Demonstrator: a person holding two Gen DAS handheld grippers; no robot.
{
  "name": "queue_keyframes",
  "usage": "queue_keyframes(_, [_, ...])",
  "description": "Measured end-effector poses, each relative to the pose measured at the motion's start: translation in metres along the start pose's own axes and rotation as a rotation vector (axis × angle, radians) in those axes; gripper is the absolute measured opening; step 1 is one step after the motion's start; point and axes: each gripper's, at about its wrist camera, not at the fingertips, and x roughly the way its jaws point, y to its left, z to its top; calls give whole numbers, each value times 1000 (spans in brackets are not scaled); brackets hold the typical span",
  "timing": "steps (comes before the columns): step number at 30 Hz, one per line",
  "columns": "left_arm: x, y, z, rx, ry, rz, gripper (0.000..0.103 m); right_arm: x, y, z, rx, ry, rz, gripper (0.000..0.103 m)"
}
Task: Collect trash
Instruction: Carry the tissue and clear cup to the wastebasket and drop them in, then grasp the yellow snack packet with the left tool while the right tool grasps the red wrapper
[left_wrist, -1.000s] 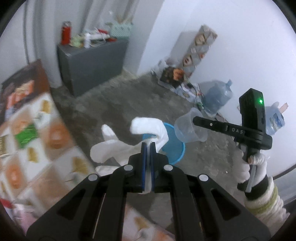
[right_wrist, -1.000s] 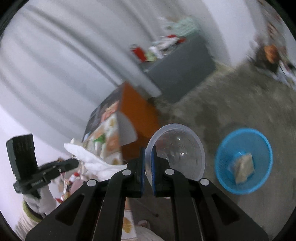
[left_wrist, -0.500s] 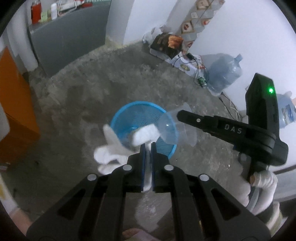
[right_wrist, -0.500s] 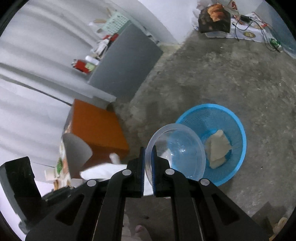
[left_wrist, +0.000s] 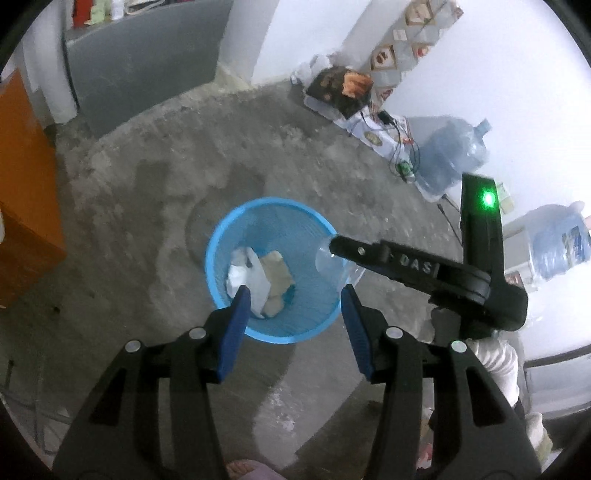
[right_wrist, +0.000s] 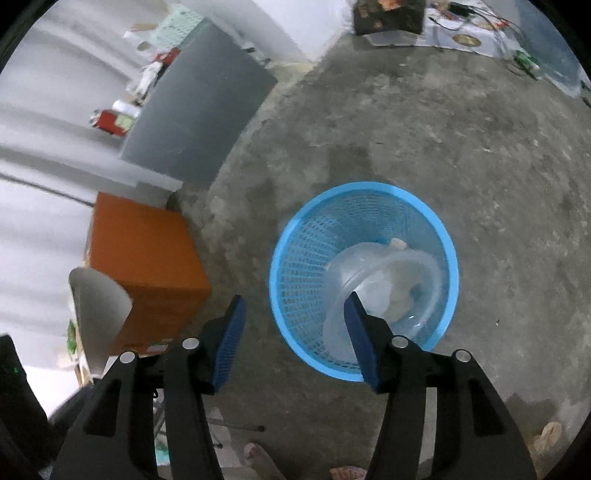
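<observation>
Left wrist view: both grippers' jaws had just opened, empty, dropping white crumpled tissue (left_wrist: 245, 275) and clear plastic cup (right_wrist: 373, 291) into the round blue mesh basket (left_wrist: 221, 236) on the floor.

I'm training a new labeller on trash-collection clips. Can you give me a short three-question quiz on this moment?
1. True or false: the left claw grips the white tissue.
2. Where is the clear plastic cup? A) on the orange cabinet B) in the blue mesh basket C) on the floor beside the basket
3. Fill in: the right claw stands ____ , with nothing pressed between its pads.

Key
1. False; its jaws have just been opening and the tissue lies in the basket.
2. B
3. open; its jaws have just been opening, and the cup sits beyond one pad.
</observation>
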Motion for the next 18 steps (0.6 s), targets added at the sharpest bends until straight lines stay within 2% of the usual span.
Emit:
queue_keyframes(2, [-13,7,3,-6,-14,0,48,-4,7,-2,-26,-3,0,55])
queue_keyframes(5, [-40,18,2,-3,-39,3,49,-9,17,-1,-48,-16,1,64])
queue_keyframes(7, [-59,26,1,4,-55,7,51,-9,23,-1,-60,-16,-4,74])
queue_keyframes(10, [-94,39,-4,26,-83,24,58,5,25,-2,-70,56,-27,84])
queue_keyframes(13, [-125,54,-12,41,-98,38,59,29,18,-8,-46,147,-172,84])
queue_keyframes(15, [-146,65,-18,37,-115,49,60,32,12,-13,-18,155,-171,84])
queue_keyframes(18, [-185,86,-29,28,-148,53,60,20,18,-20,-28,120,-136,84])
